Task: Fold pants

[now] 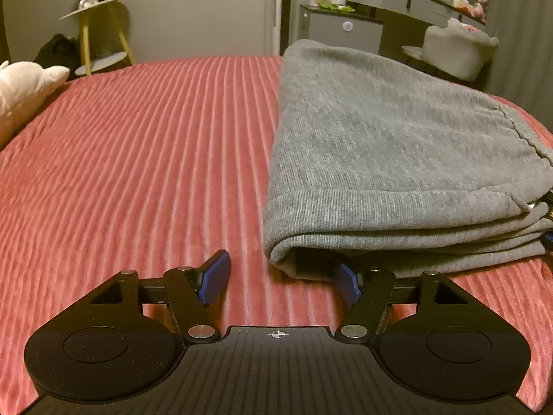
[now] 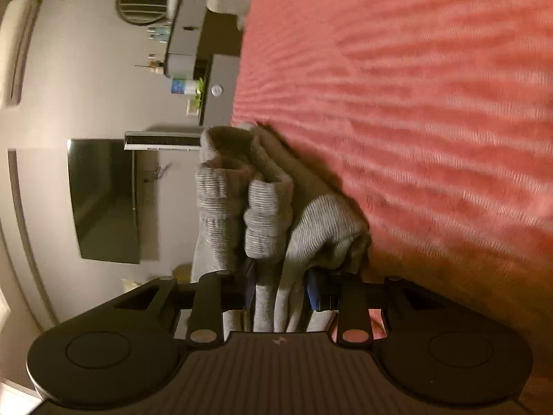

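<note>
The grey pants (image 1: 387, 159) lie folded in several layers on the red ribbed bedspread (image 1: 138, 159), right of centre in the left wrist view. My left gripper (image 1: 281, 276) is open, low over the bed at the near left corner of the folded stack; its right blue pad (image 1: 345, 282) sits at or just under the fold's edge, the left one lies apart on the bedspread. In the right wrist view, which is rolled sideways, my right gripper (image 2: 280, 287) is shut on a bunch of grey pants layers (image 2: 276, 214) with ribbed cuffs, beside the bedspread (image 2: 432, 103).
A pale plush pillow (image 1: 24, 97) lies at the bed's left edge. Beyond the bed stand a yellow-legged side table (image 1: 93, 27), a grey dresser (image 1: 345, 27) and a grey chair (image 1: 456, 52). A dark wall screen (image 2: 103, 200) shows in the right wrist view.
</note>
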A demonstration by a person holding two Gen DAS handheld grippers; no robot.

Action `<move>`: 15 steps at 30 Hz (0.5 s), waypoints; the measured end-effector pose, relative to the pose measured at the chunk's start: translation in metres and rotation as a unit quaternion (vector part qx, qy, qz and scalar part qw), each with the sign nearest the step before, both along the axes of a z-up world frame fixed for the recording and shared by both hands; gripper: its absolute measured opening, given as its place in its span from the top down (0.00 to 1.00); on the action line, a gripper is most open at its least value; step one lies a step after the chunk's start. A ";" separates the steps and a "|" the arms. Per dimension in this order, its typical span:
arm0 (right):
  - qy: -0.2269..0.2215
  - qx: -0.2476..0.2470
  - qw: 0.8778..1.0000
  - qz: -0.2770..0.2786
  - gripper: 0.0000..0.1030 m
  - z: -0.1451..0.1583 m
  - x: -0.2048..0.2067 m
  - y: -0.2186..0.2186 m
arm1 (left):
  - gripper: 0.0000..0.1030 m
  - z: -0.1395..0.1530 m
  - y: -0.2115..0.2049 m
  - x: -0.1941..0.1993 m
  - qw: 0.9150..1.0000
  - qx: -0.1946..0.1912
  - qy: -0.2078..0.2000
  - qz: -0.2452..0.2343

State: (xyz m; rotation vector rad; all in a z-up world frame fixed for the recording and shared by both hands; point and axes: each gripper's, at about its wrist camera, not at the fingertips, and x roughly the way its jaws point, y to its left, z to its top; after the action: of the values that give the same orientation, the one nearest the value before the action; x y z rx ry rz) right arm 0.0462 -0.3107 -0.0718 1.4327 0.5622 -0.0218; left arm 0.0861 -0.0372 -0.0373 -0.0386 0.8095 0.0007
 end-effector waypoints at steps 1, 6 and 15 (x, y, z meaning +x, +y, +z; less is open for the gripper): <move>0.002 -0.017 1.000 0.000 0.72 0.004 0.001 0.002 | 0.30 0.000 0.001 0.000 1.000 0.000 0.000 -0.001; 0.000 -0.072 0.997 -0.005 0.73 0.022 0.000 0.006 | 0.30 -0.001 0.003 0.000 1.000 -0.005 -0.001 -0.001; 0.056 -0.148 0.987 -0.005 0.73 0.041 -0.010 0.003 | 0.19 0.011 0.023 -0.012 1.000 -0.006 0.003 0.027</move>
State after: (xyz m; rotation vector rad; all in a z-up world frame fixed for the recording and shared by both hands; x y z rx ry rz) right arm 0.0362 -0.3073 -0.0312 1.1499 0.6159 -0.1880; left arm 0.0737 -0.0139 -0.0265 -0.0711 0.8138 0.0463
